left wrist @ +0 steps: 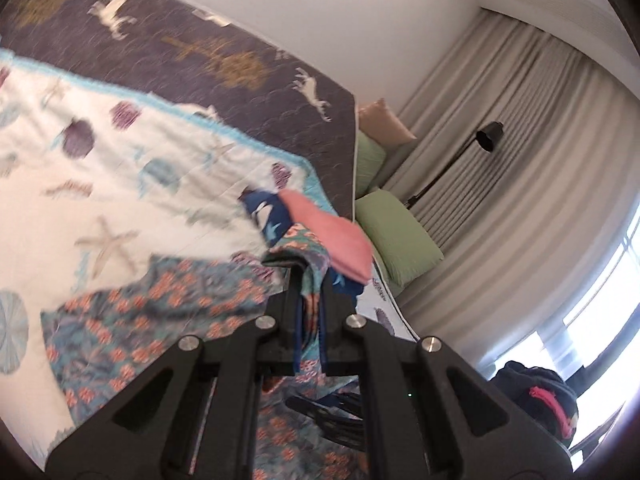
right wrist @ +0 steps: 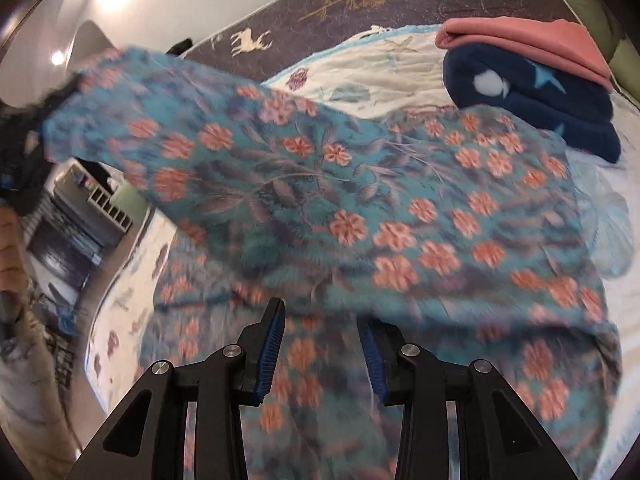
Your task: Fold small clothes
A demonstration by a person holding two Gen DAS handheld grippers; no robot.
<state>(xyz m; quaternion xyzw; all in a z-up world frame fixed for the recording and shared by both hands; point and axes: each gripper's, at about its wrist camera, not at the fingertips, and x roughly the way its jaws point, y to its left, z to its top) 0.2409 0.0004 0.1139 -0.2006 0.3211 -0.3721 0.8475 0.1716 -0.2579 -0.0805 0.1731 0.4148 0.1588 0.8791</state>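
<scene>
A teal garment with orange flowers (right wrist: 360,200) lies spread over a white seashell-print quilt (left wrist: 80,184) on the bed. My left gripper (left wrist: 310,280) is shut on one edge of the floral garment (left wrist: 160,312) and holds it lifted. My right gripper (right wrist: 322,320) is open just above the garment's near part, with nothing between its blue pads (right wrist: 272,344). The lifted end of the garment reaches to the upper left in the right wrist view, where the left gripper shows dark and blurred.
A folded pink cloth (right wrist: 532,44) lies on a folded navy fleece (right wrist: 540,108) at the quilt's far corner. A dark bedspread with deer (left wrist: 240,56) lies beneath. Green pillows (left wrist: 400,240), a black floor lamp (left wrist: 488,136), curtains and a window stand beyond the bed.
</scene>
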